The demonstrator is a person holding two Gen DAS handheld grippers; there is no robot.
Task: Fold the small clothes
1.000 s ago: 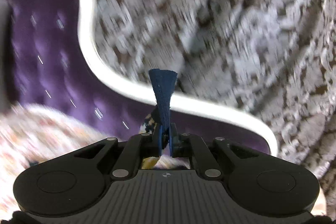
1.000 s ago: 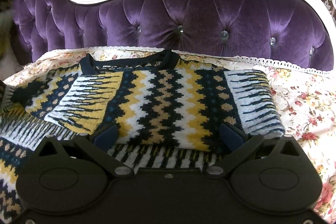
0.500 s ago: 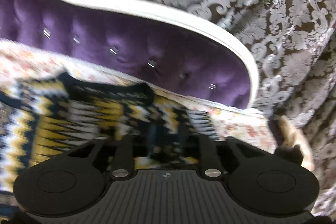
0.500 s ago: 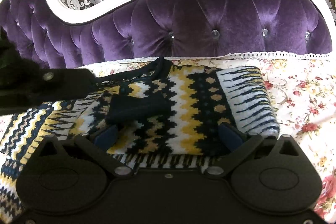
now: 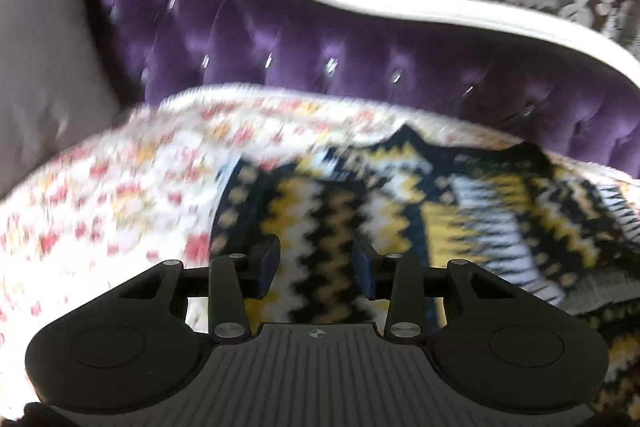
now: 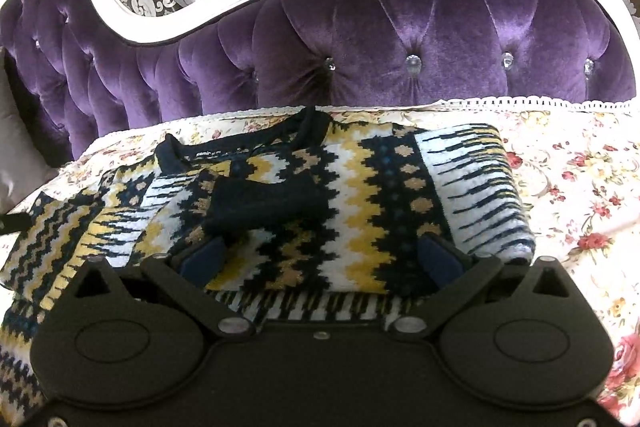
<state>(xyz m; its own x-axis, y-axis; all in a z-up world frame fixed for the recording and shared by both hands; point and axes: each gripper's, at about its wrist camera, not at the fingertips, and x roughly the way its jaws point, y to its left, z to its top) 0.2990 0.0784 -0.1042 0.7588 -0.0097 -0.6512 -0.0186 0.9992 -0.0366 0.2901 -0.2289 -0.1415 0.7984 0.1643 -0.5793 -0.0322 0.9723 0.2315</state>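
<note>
Left tongs (image 5: 316,265) opening, empty, over sweater (image 6: 360,203); right tongs (image 6: 320,259) released. Next: pinch edge squarely, fold flat.

The sweater (image 6: 360,195) under the right gripper (image 6: 320,259) was a thick, fuzzy knit. Beneath it, the floral cover (image 6: 580,187) looked like smooth matt cloth. Beyond, the headboard (image 6: 400,39) showed plush purple velvet with glinting crystal buttons and a glossy white frame. Both grippers' bodies were matt black plastic.
</note>
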